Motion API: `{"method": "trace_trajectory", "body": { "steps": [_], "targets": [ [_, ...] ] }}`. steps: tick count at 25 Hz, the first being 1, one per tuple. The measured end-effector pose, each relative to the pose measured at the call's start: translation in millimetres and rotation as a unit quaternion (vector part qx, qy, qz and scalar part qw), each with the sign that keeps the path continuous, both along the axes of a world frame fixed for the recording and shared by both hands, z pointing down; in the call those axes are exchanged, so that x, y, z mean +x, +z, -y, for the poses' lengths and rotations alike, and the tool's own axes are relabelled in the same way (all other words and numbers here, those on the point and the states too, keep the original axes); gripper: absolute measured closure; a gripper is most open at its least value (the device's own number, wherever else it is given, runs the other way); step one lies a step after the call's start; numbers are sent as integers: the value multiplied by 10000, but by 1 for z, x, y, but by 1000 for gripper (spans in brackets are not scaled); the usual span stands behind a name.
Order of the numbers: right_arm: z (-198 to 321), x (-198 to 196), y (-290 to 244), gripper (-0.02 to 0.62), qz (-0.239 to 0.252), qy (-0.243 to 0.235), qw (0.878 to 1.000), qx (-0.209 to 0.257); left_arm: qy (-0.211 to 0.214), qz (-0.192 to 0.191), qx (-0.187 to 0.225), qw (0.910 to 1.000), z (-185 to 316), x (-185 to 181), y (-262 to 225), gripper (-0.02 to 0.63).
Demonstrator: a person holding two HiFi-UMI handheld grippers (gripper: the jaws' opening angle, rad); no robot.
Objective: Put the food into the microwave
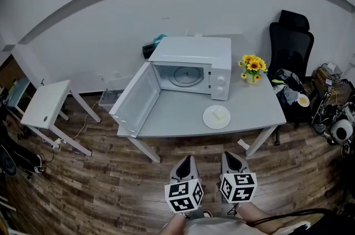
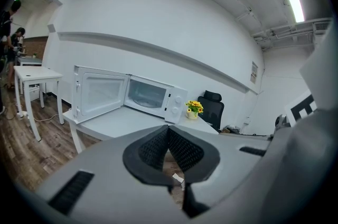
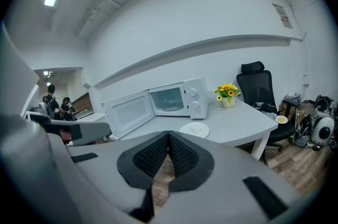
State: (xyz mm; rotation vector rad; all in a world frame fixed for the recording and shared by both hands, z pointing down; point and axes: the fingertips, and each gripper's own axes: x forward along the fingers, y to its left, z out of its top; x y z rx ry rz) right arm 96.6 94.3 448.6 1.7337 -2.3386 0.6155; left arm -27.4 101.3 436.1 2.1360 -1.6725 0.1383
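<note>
The left hand-held gripper [image 1: 187,161] and right hand-held gripper [image 1: 229,156] hang closed and empty over open floor [image 1: 111,184], short of the near edge of the bench [image 1: 177,117]. The food [image 1: 220,113] sits on a plate [image 1: 209,120] by that edge, right of the wide-open door [image 1: 136,100] of the microwave [image 1: 194,50].

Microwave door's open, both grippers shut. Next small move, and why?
Probably carry the right gripper forward toward the plate, opening its jaws on the way. Its jaws are shut on nothing, it is short of the table, the plate with food lies on that side, and the microwave stands open.
</note>
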Motion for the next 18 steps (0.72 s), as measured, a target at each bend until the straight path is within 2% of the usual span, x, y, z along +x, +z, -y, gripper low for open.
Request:
{"method": "trace_trajectory", "body": {
  "steps": [18],
  "targets": [
    [99,-15,-2,580,-22,199,9998,31,230,89,18,9997,104,-16,-3,604]
  ]
}}
